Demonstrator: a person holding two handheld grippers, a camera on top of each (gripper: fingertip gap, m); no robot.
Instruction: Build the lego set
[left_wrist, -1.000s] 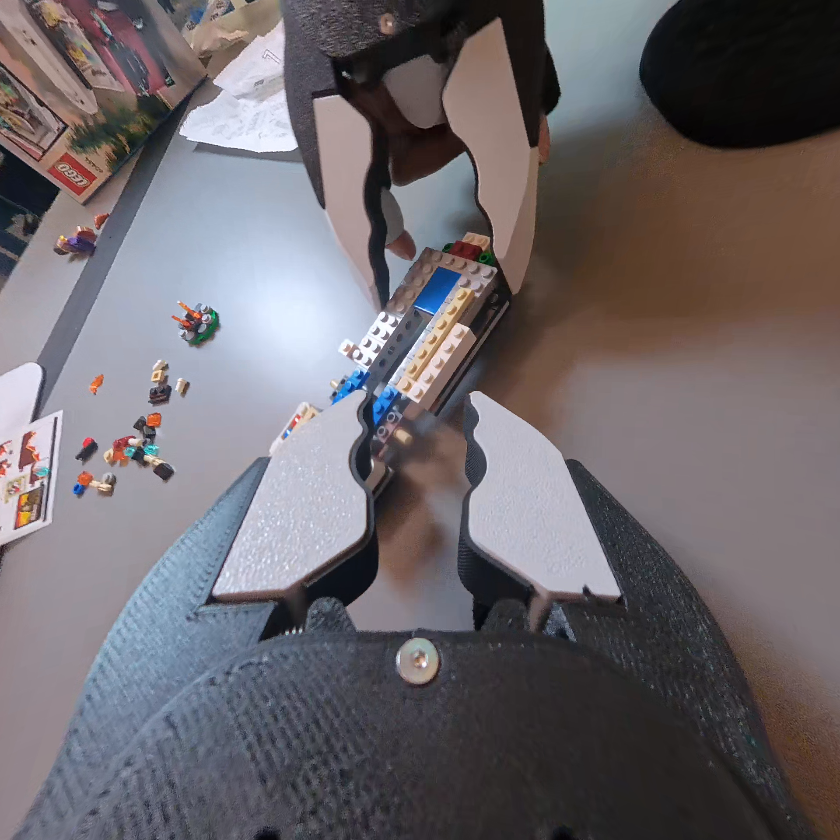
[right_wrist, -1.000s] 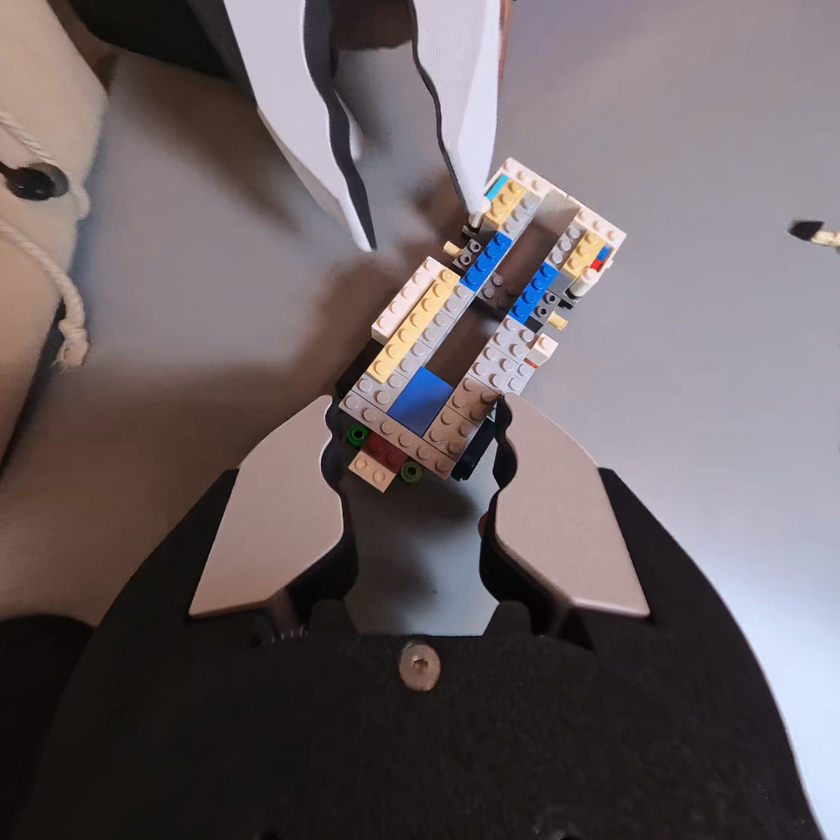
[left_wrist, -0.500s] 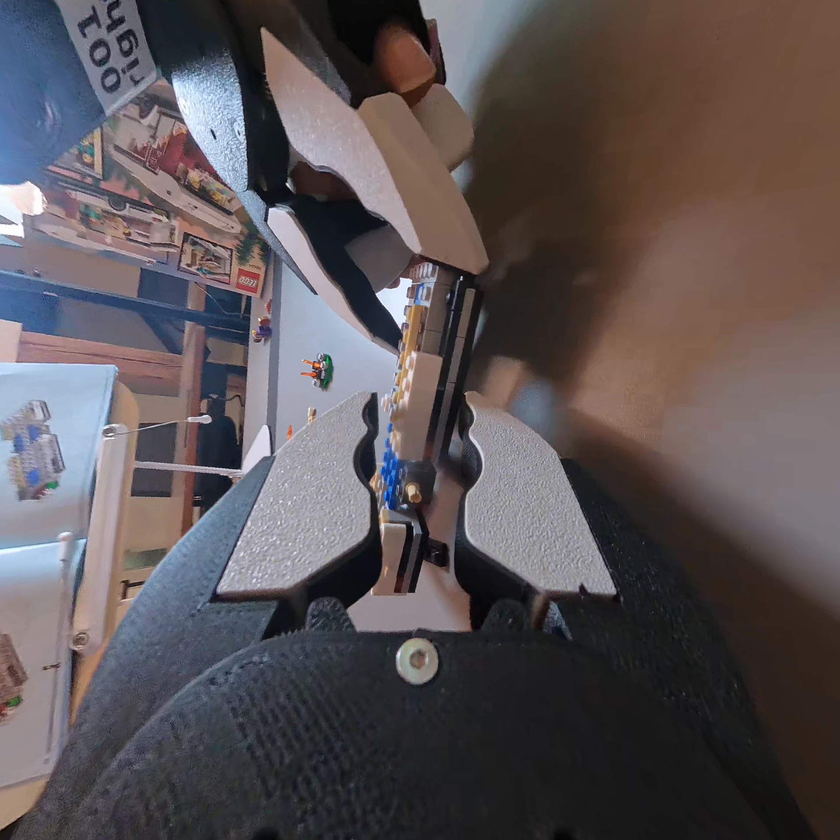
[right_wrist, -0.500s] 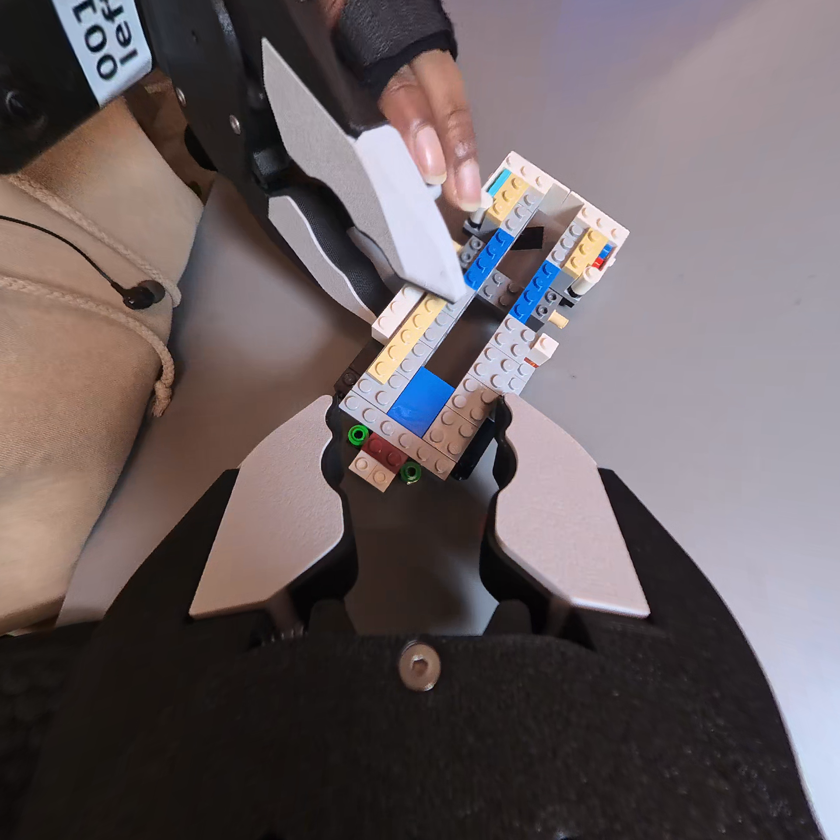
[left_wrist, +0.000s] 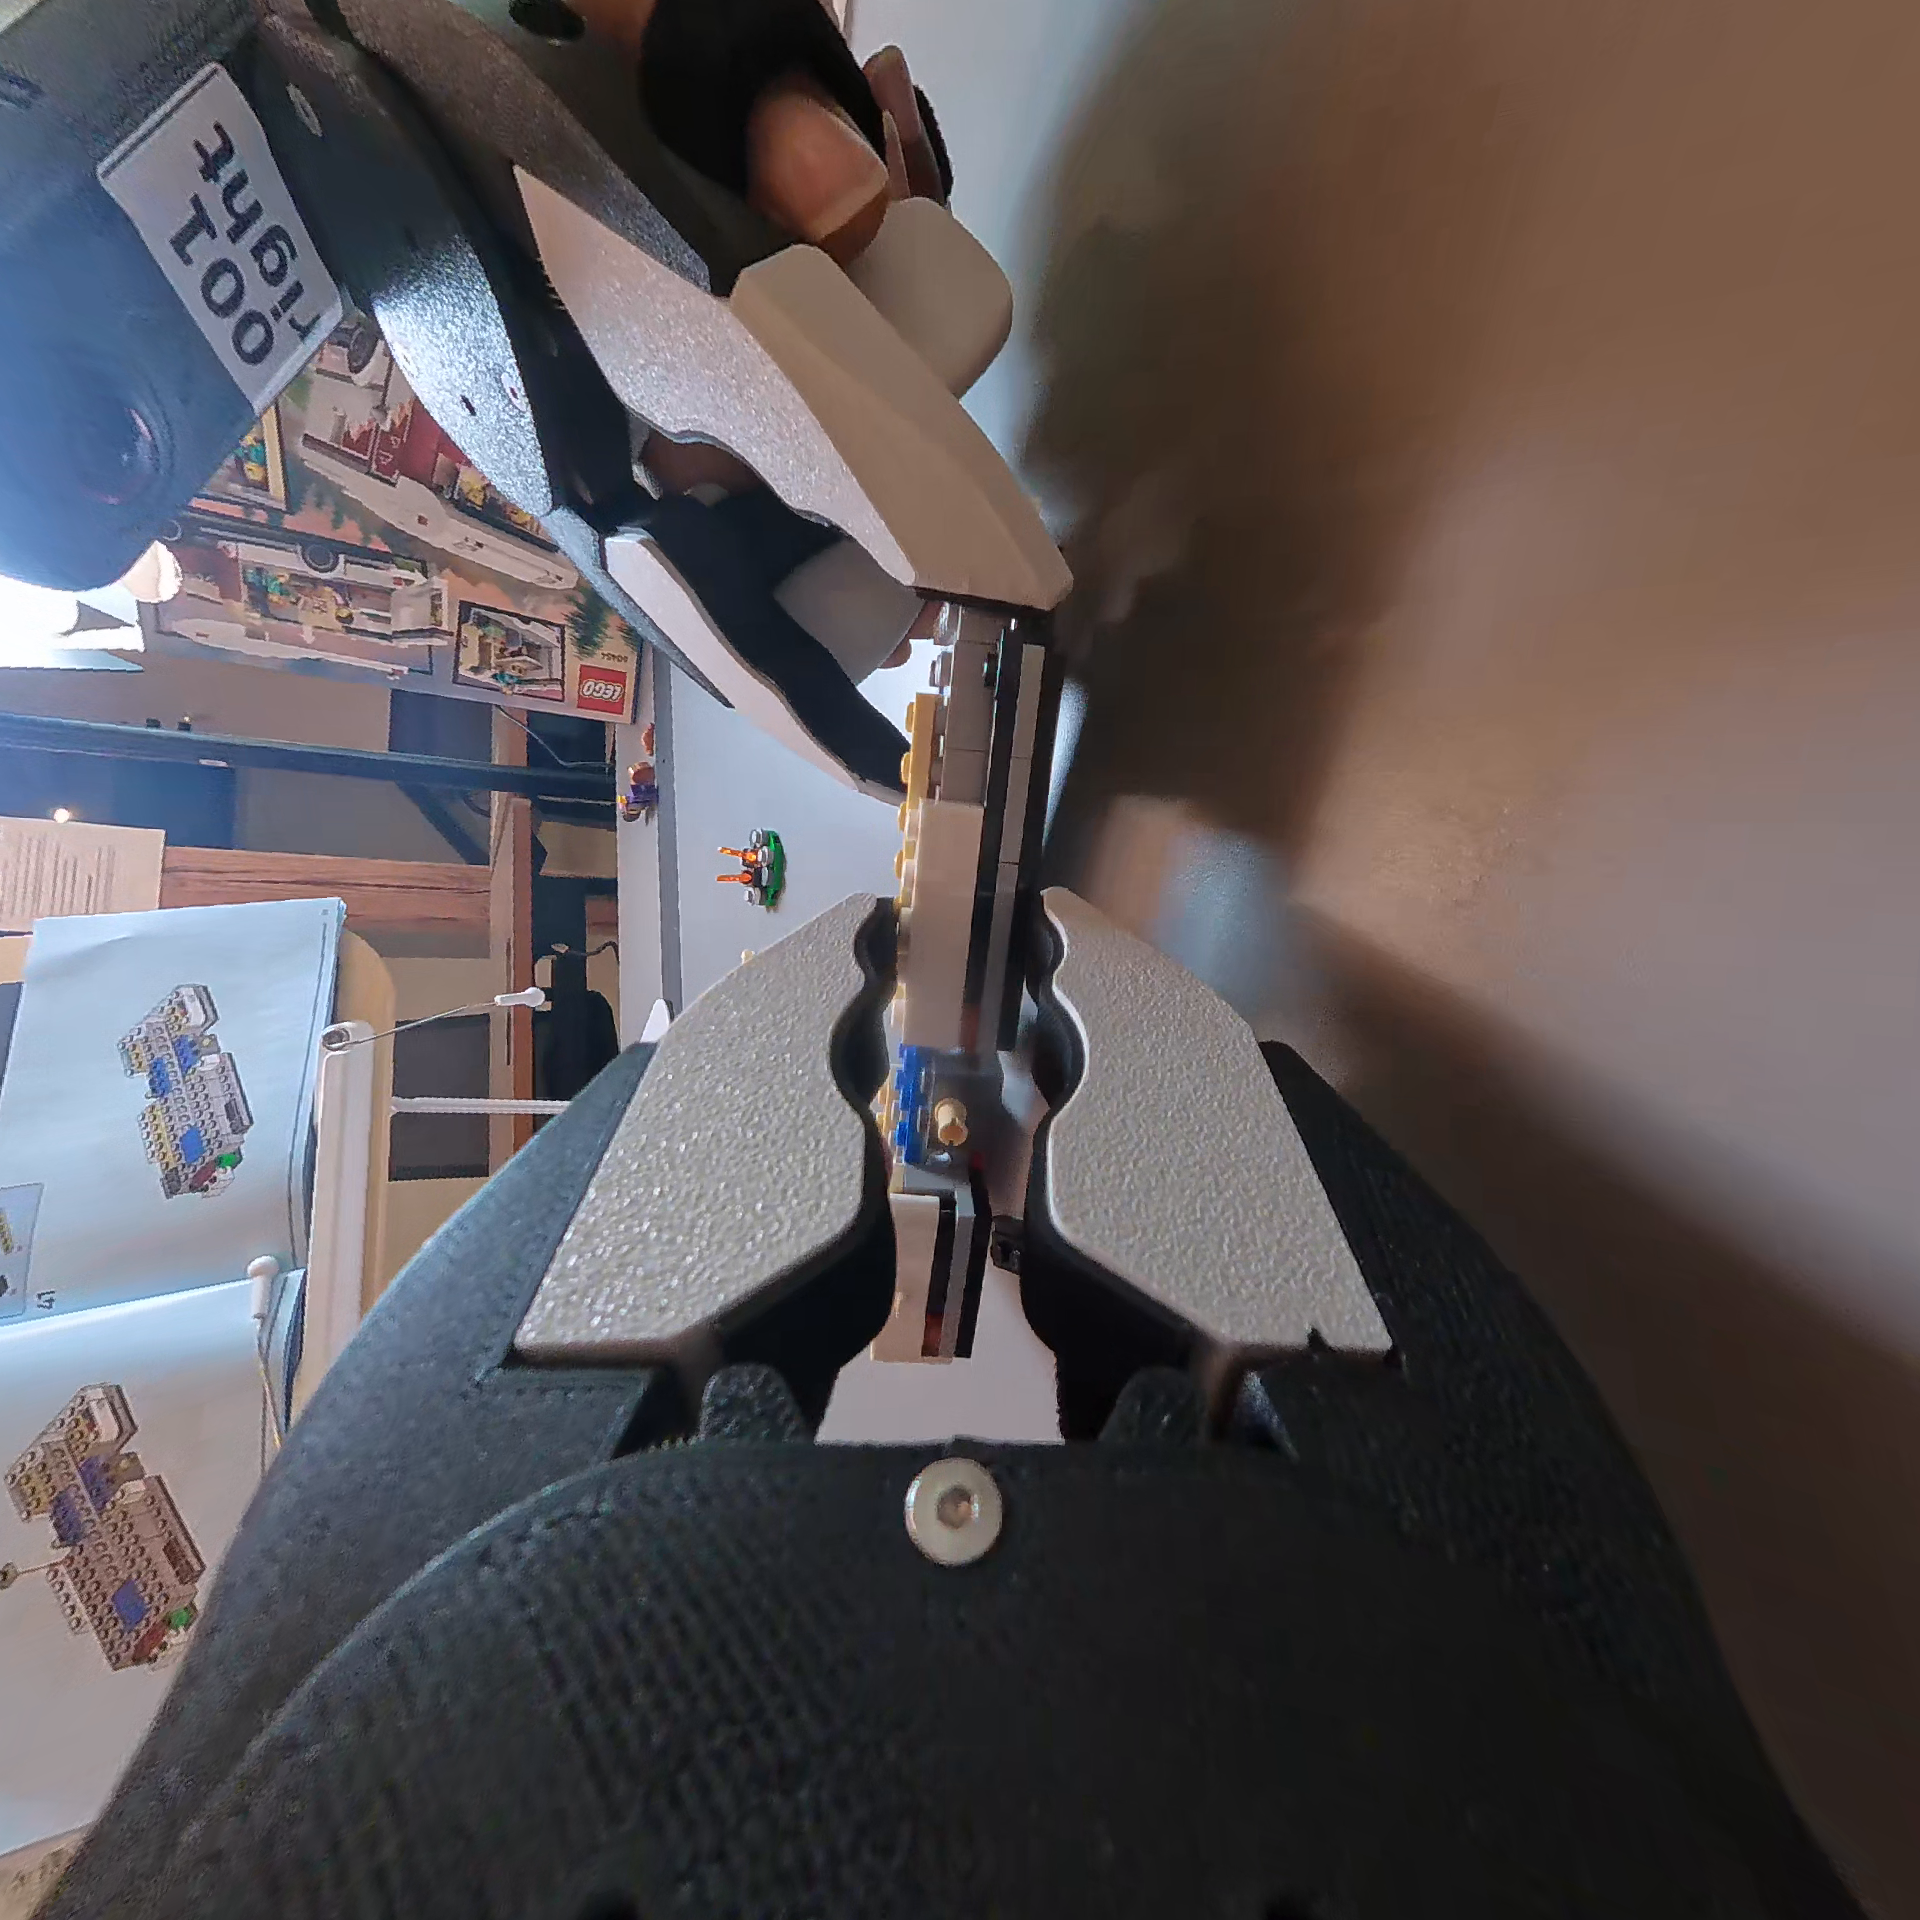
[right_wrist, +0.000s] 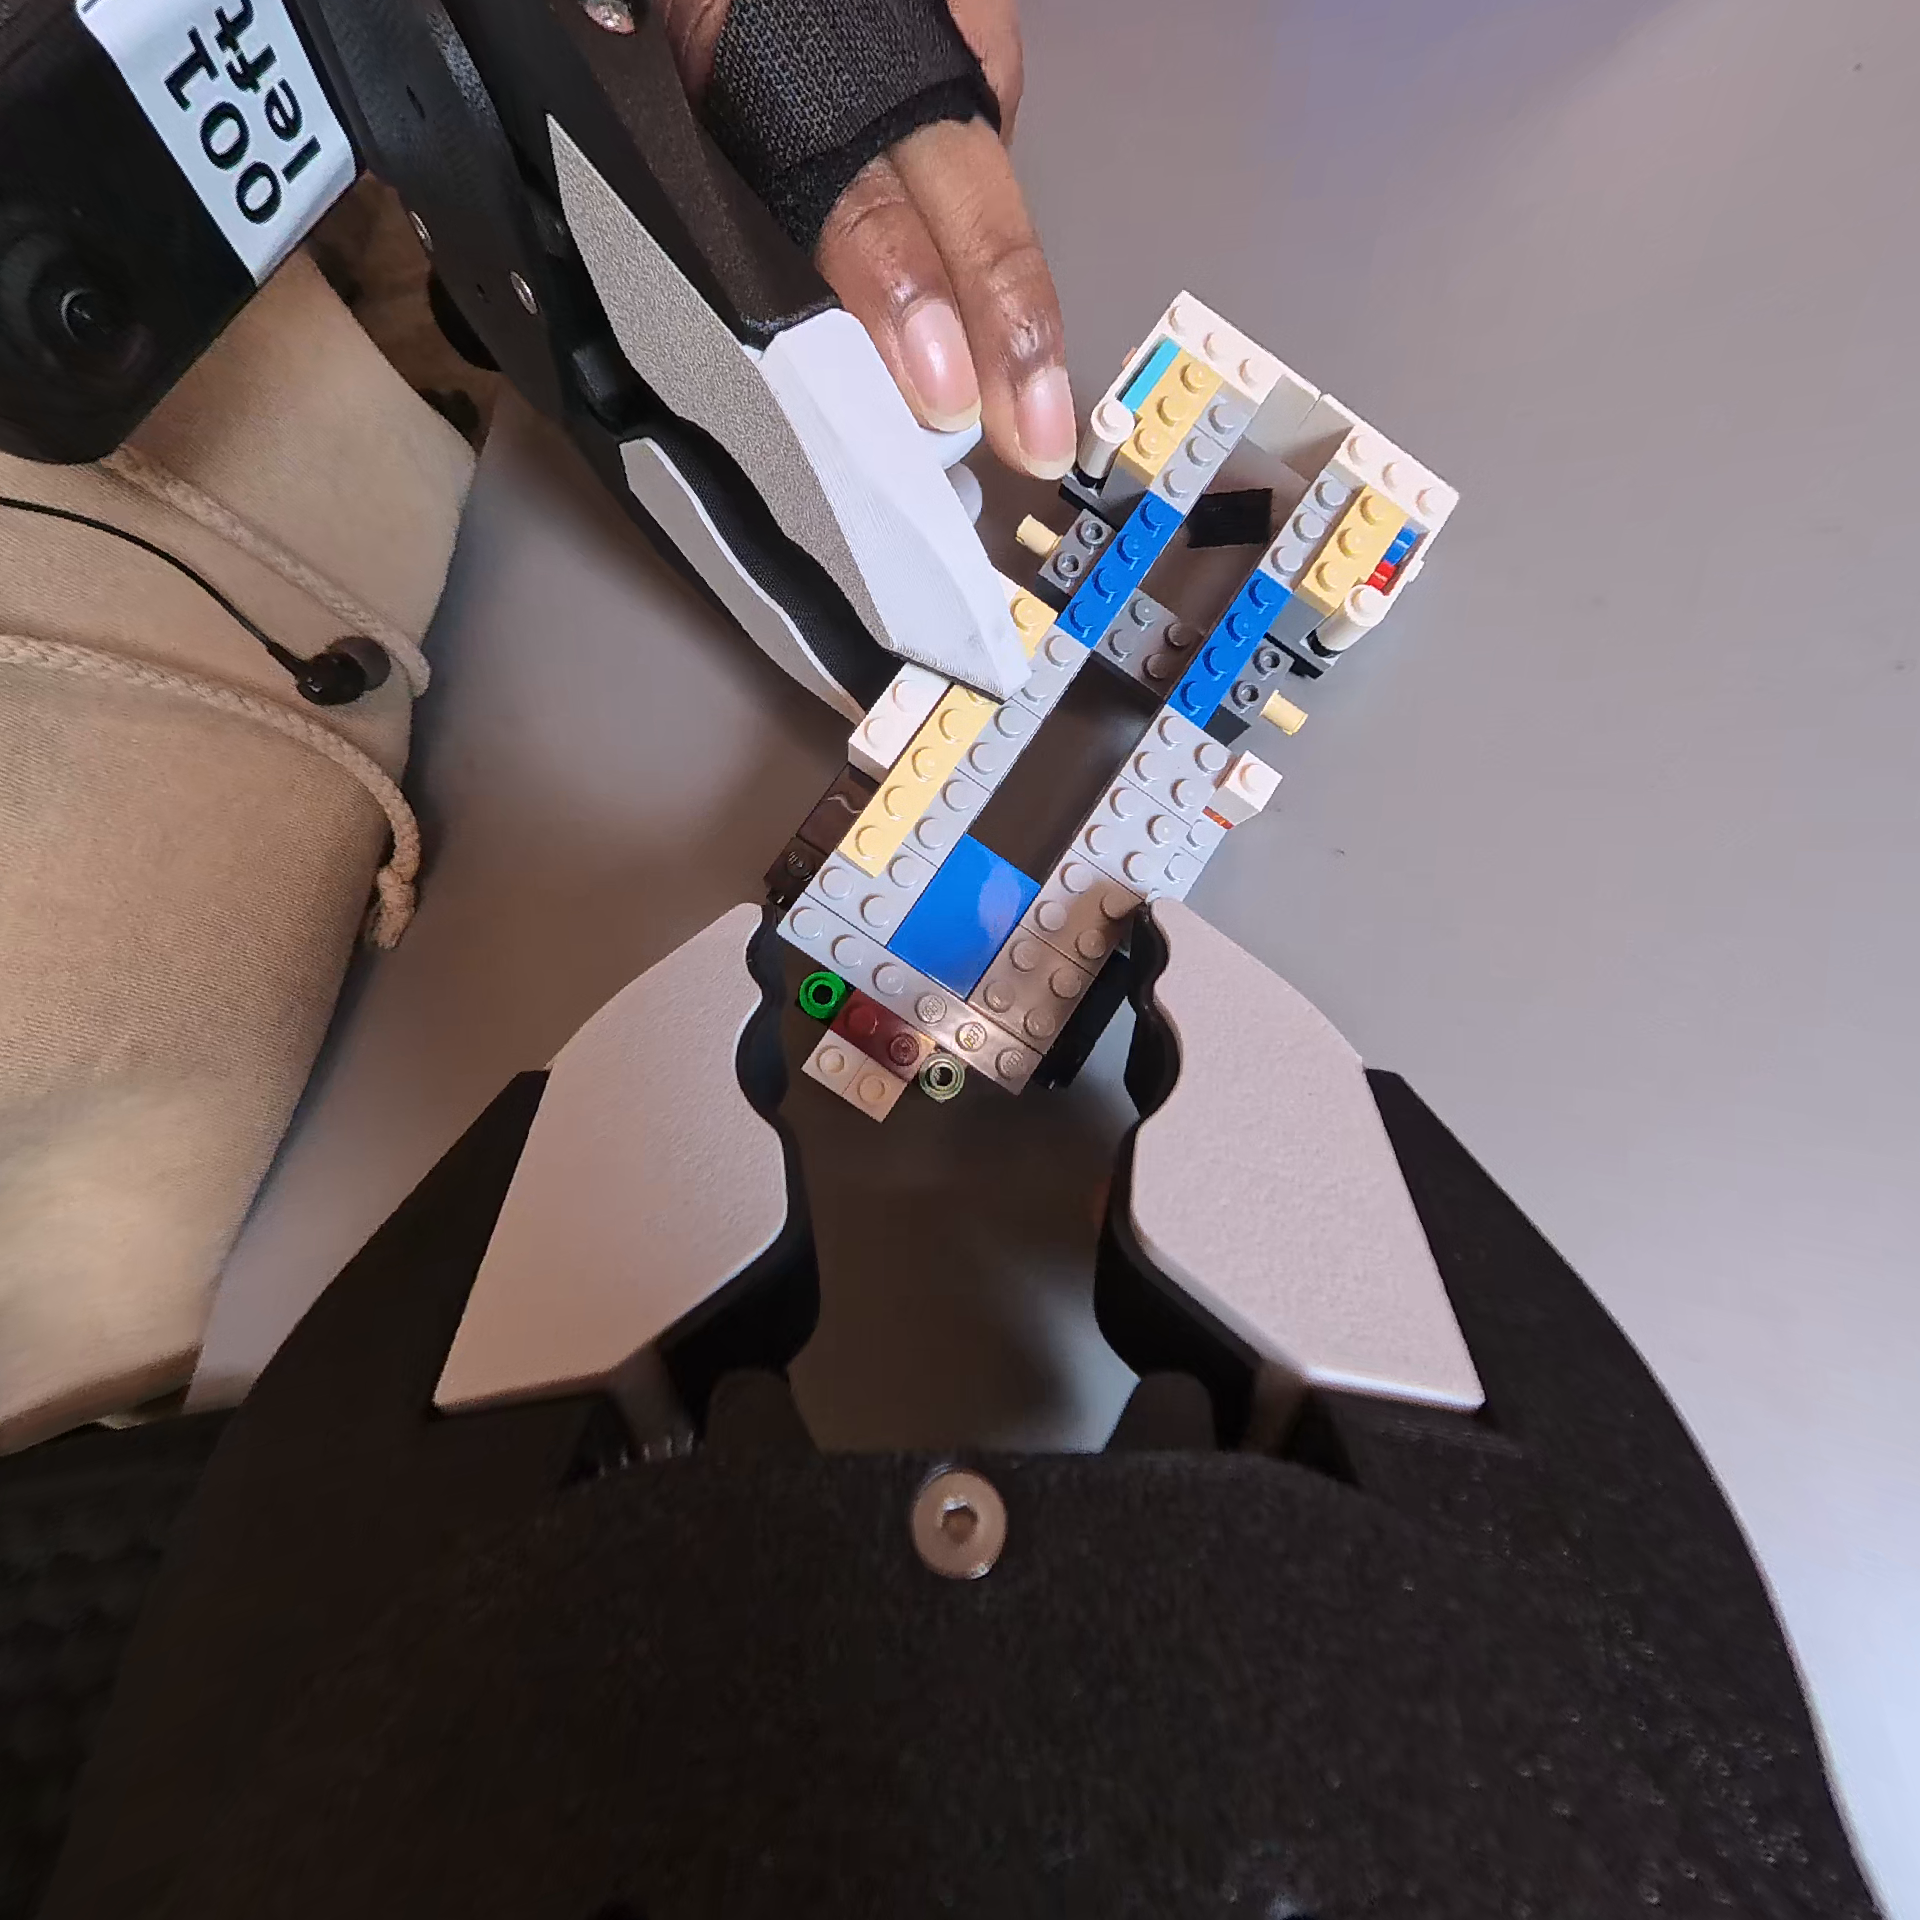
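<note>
Both hand-held grippers gripped one brick model held above the grey bench. Right hand-held gripper clamped its near end across the width, jaws wide. Left hand-held gripper pinched the thin edge of the far half. The model's long axis ran straight away from the right one.

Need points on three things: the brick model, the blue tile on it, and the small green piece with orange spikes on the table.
brick model (right_wrist: 940, 769), right wrist view, on its tan studded strip.
blue tile (right_wrist: 966, 914), right wrist view, middle of its smooth top.
green piece with orange spikes (left_wrist: 764, 854), left wrist view, on its green base.
</note>
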